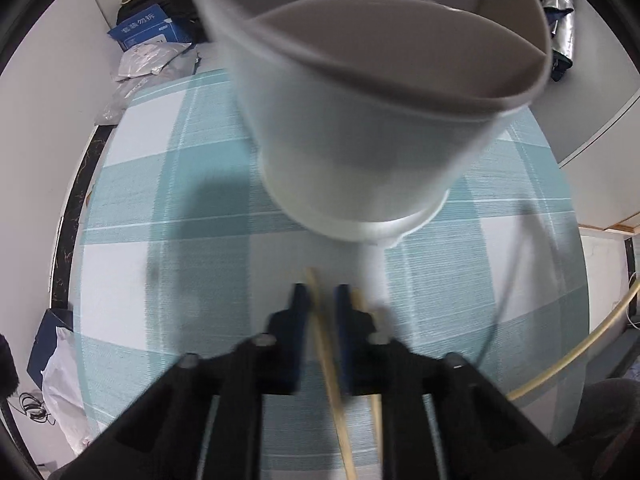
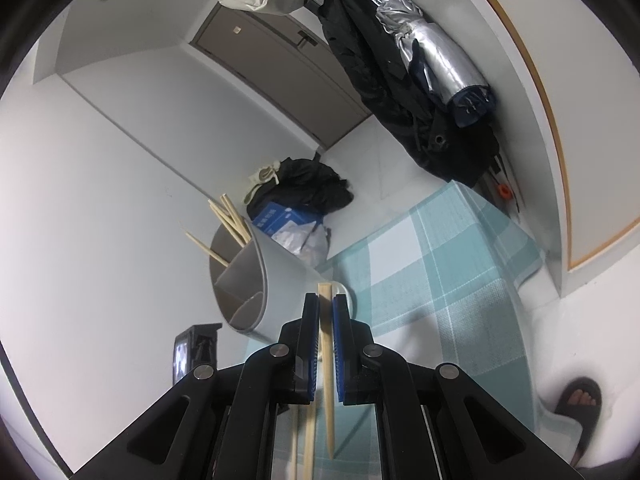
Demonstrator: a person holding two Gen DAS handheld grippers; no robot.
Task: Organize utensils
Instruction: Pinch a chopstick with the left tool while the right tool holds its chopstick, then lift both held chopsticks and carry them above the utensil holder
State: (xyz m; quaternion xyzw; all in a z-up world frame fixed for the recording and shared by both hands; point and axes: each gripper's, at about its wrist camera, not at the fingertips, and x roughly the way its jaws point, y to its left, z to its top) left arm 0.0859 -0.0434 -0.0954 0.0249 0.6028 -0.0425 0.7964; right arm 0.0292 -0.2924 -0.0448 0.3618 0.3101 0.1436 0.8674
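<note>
A white divided utensil holder point(image 1: 360, 120) stands on the teal checked tablecloth point(image 1: 180, 260), close in front of my left gripper point(image 1: 322, 292). The left gripper's jaws stand close around a wooden chopstick point(image 1: 326, 344); a second chopstick point(image 1: 374, 412) lies beside it on the cloth. In the right wrist view the holder point(image 2: 276, 280) has several chopsticks point(image 2: 230, 216) sticking out of its far compartment. My right gripper point(image 2: 326, 300) is shut on a wooden chopstick point(image 2: 327, 368), held just before the holder's base. Other chopsticks point(image 2: 308, 440) show below it.
A blue box point(image 1: 146, 28) and plastic bags point(image 1: 148, 62) lie beyond the table's far edge. A thin cable point(image 1: 508, 288) crosses the cloth at right. Dark coats and a silver umbrella point(image 2: 436, 64) hang at the wall. A sandalled foot point(image 2: 580, 400) stands on the floor at right.
</note>
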